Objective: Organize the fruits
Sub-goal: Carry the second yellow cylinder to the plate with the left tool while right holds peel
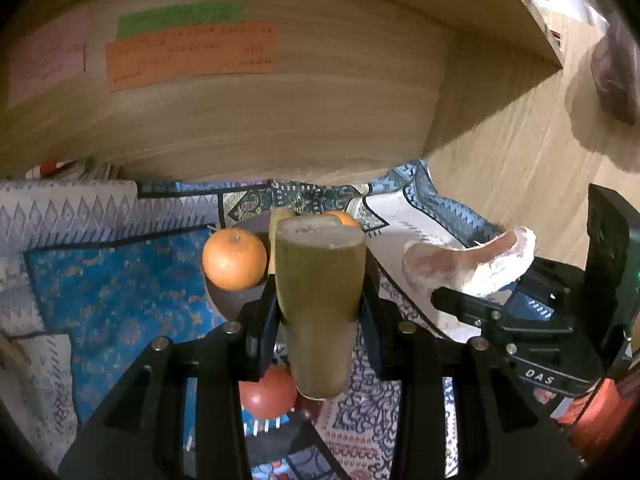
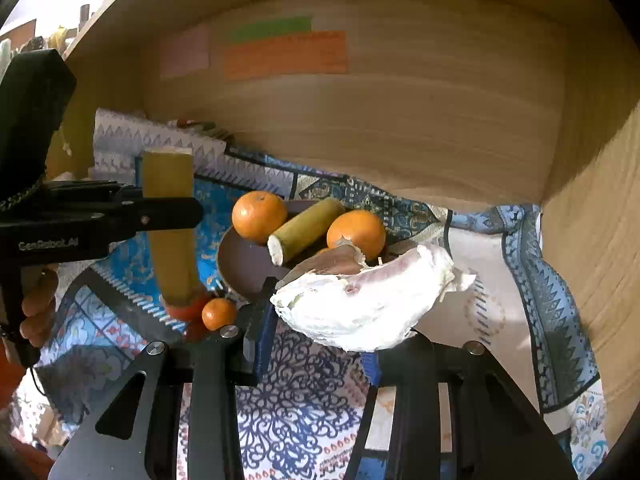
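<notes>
My left gripper [image 1: 320,312] is shut on an upright yellow-green cane stick [image 1: 320,296], held above the cloth just in front of a dark brown plate [image 1: 224,300]; it also shows in the right wrist view [image 2: 170,216]. The plate [image 2: 240,264] holds two oranges [image 2: 259,216] [image 2: 356,234] and a second cane stick [image 2: 306,230]. My right gripper [image 2: 316,332] is shut on a white and pink piece of fruit peel [image 2: 360,304], held over the plate's near right edge. A small orange [image 2: 218,314] and a red fruit [image 1: 268,392] lie on the cloth.
Patterned blue and white cloths [image 2: 304,400] cover the surface. A wooden back wall [image 2: 400,120] with orange [image 2: 284,56], green and pink paper notes stands close behind the plate. A wooden side wall [image 2: 600,240] is on the right.
</notes>
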Motion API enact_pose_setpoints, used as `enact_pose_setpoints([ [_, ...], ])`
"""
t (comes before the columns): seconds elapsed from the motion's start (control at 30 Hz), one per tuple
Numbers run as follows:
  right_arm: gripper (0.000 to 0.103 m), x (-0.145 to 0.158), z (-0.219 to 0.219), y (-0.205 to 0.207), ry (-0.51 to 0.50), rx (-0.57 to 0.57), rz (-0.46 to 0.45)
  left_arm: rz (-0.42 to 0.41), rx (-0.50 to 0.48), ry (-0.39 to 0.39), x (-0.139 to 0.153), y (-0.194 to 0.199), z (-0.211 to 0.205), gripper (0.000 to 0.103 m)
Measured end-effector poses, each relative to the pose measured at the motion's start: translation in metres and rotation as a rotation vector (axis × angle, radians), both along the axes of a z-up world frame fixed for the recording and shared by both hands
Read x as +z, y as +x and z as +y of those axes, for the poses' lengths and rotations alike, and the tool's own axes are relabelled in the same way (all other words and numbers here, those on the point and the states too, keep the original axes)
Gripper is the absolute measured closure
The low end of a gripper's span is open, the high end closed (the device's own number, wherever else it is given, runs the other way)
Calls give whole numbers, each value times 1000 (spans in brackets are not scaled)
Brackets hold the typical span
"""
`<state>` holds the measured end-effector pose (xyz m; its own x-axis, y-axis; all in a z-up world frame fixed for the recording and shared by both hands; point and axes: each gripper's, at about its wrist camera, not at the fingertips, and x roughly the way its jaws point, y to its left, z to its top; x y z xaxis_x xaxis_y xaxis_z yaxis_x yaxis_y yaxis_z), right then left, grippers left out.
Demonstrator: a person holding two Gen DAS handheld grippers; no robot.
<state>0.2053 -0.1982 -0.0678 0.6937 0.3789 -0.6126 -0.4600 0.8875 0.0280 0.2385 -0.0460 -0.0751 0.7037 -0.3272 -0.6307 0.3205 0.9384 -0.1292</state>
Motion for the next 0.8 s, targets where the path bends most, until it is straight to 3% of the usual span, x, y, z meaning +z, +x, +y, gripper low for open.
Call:
enact_pose_setpoints([
  [0.53,70,-1,-14,18,18,-31,-15,115,-30,67,-40,77,-33,66],
  [0.8,70,-6,-18,32,20,-37,8,121,-18,109,-50,105,-45,66],
])
